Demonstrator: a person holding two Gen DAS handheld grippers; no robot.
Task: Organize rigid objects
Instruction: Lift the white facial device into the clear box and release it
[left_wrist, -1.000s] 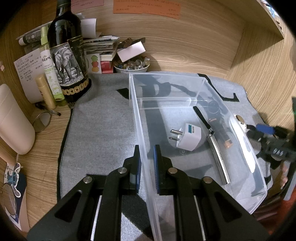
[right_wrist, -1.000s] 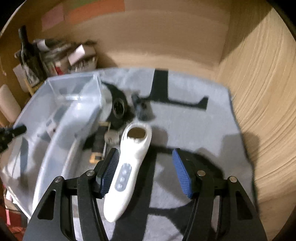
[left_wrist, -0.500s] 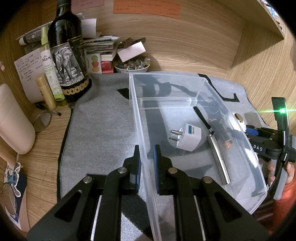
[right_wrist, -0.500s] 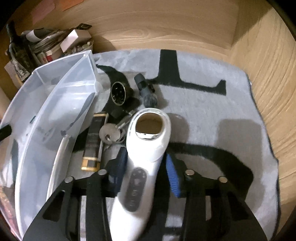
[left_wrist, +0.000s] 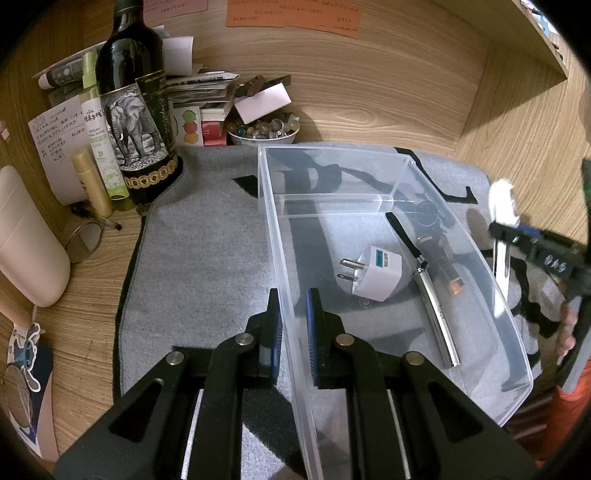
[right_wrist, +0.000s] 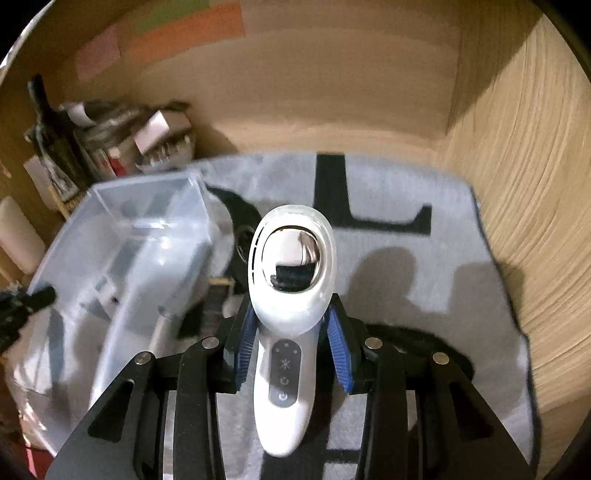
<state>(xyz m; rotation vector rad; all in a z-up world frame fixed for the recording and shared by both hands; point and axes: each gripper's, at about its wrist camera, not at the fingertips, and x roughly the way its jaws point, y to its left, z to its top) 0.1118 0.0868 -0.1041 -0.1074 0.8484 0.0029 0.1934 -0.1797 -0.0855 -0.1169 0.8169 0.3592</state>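
Observation:
A clear plastic bin (left_wrist: 332, 148) lies on the grey mat (left_wrist: 207, 240). My left gripper (left_wrist: 291, 300) is shut on the bin's near left wall, one finger inside and one outside. Inside the bin lie a white plug adapter (left_wrist: 376, 275) and a silver pen-like tool (left_wrist: 436, 314). My right gripper (right_wrist: 291, 325) is shut on a white handheld device (right_wrist: 291, 266) with a mirrored oval head, held above the mat (right_wrist: 406, 258) just right of the bin (right_wrist: 147, 206). In the left wrist view the right gripper (left_wrist: 517, 232) and the device (left_wrist: 502, 201) show beyond the bin's right wall.
A dark bottle with an elephant label (left_wrist: 136, 110), tubes, papers and a bowl of beads (left_wrist: 262, 133) crowd the back left corner. A beige cylinder (left_wrist: 26, 240) and a small round mirror (left_wrist: 83, 242) lie at the left. Wooden walls close the back and right. Small dark items lie between bin and device.
My right gripper closed on the white device and lifted it off the mat, tilting its head up toward the camera. The left gripper and the bin have not moved.

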